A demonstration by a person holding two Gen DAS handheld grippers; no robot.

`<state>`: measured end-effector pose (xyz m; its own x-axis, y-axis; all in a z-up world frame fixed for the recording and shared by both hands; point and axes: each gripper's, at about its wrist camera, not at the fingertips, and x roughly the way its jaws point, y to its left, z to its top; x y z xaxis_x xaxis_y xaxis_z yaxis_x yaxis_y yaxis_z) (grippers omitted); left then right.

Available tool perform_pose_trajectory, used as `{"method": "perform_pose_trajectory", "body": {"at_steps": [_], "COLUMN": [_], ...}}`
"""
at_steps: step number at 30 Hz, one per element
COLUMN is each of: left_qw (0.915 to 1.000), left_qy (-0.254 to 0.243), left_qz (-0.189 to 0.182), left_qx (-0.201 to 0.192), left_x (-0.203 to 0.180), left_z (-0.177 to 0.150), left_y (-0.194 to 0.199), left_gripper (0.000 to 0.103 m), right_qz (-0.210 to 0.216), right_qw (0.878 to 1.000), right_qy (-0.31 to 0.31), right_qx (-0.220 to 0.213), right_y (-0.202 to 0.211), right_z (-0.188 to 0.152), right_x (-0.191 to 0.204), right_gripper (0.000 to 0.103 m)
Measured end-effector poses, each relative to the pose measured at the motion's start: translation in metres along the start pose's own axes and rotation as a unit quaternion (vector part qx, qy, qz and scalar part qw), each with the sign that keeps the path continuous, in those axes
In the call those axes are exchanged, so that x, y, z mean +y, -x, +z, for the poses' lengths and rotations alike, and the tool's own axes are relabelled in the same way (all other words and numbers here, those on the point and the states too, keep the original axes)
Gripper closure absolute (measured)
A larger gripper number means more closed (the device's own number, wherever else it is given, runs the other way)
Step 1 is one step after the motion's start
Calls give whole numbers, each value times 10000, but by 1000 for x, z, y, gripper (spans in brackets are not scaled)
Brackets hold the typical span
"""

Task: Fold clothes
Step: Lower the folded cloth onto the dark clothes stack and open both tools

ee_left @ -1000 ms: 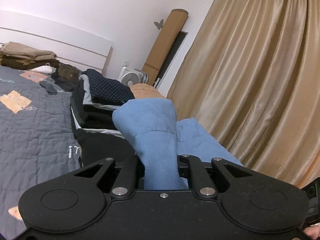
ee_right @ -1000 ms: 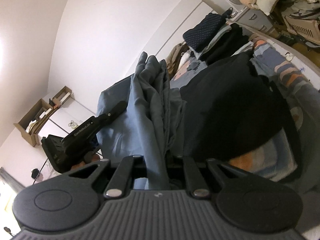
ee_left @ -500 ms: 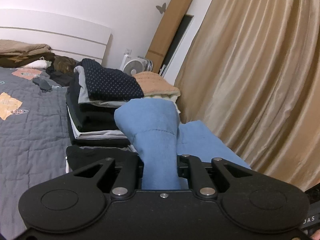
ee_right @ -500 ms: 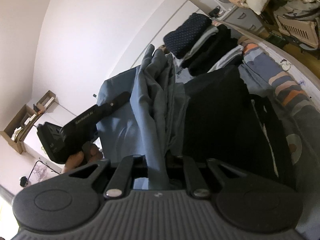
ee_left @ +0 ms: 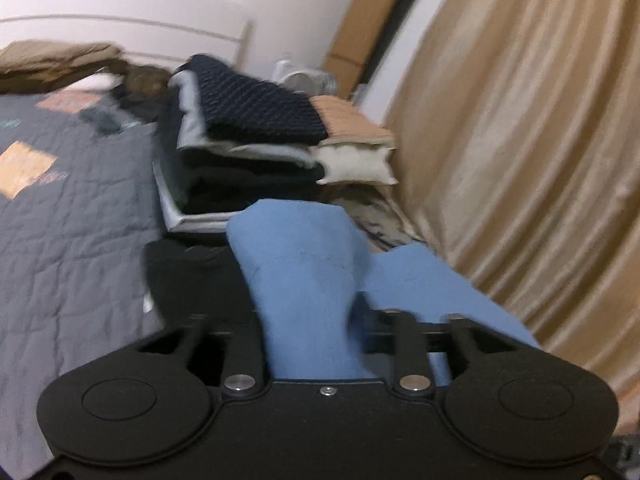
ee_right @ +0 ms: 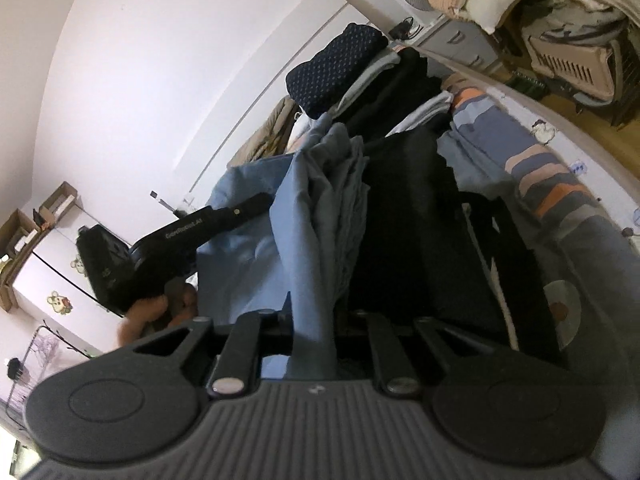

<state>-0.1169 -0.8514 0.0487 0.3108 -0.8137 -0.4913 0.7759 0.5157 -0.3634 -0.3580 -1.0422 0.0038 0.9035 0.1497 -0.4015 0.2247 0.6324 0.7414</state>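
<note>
Blue garment hangs bunched between both grippers over a black garment on the bed. Left gripper: fingers opening, gap visible on the cloth's right side, fabric between them. Right gripper: fingers starting to open, cloth between them; I cannot tell whether they still pinch it. Folded clothes stack at 12 o'clock, tan curtain at 2 o'clock.

Dim indoor light; left view motion-blurred; fisheye edges bent, vignetted.
</note>
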Motion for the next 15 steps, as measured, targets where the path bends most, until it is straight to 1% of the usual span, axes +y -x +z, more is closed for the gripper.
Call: {"method": "perform_pose_trajectory", "body": {"at_steps": [1, 2, 3, 4, 5, 8, 10, 12, 13, 15], "left_qw": [10000, 9999, 9998, 9996, 9994, 9988, 9987, 9988, 9987, 9986], "left_qy": [-2, -7, 23, 75, 124, 238, 240, 191, 159, 82], "left_qz": [68, 123, 176, 234, 267, 299, 201, 63, -33, -227], "left_qx": [-58, -87, -106, -130, -169, -312, -400, -454, -479, -479], "left_x": [3, 6, 10, 14, 18, 27, 27, 20, 16, 6], "left_z": [0, 0, 0, 1, 1, 0, -4, -9, -12, -20], "left_y": [3, 6, 10, 15, 22, 47, 66, 83, 91, 102], "left_gripper": [53, 50, 45, 45, 44, 43, 42, 37, 37, 36], "right_qz": [-47, -106, -173, -241, -306, -433, -496, -261, -101, 257], "right_qw": [10000, 9999, 9997, 9993, 9990, 9973, 9953, 9938, 9934, 9933], "right_qy": [54, 104, 158, 216, 260, 410, 581, 753, 812, 899], "right_qx": [-22, -64, -114, -160, -217, -419, -589, -780, -805, -682], "right_y": [5, 10, 17, 24, 31, 52, 66, 79, 83, 83], "right_z": [-1, -1, -1, -1, 0, 3, 5, 5, 4, 0], "right_x": [1, 2, 2, 2, 1, 2, 8, 19, 25, 37], "right_gripper": [84, 79, 77, 72, 69, 68, 68, 68, 67, 67]}}
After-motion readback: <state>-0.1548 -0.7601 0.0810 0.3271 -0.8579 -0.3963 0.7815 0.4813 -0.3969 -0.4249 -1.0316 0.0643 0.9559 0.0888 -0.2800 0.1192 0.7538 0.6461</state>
